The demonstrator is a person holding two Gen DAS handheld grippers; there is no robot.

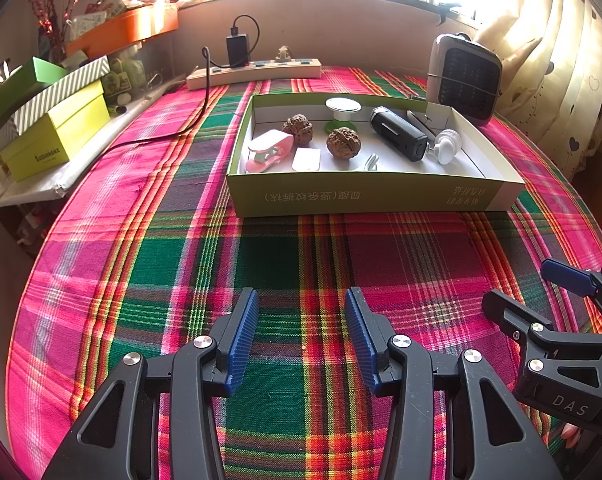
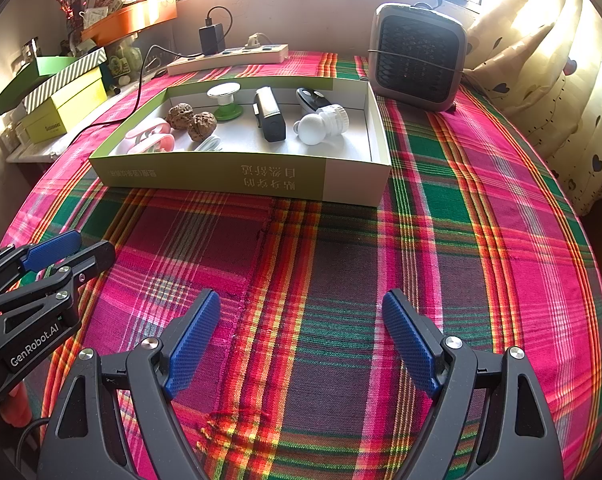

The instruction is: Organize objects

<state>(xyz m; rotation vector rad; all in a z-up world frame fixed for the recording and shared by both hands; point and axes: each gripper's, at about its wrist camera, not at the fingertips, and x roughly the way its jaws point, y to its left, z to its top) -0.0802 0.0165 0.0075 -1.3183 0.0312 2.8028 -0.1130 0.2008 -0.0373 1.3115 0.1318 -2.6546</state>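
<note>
Both my claws, left [image 1: 301, 336] and right [image 2: 301, 344], are spread, holding nothing. All small items already sit in the box [image 1: 365, 196]; cloth [image 1: 285, 264] bare, looks done.

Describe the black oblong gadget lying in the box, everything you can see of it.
The black gadget is an oblong block with rounded ends, looking like matte plastic, with a glossy strip along its top face. It lies flat on the white floor of the shallow cardboard box, near the middle, one end toward the box's near wall. The green-footed stand sits on one side, the white round piece on the other; it seems to touch neither.
</note>
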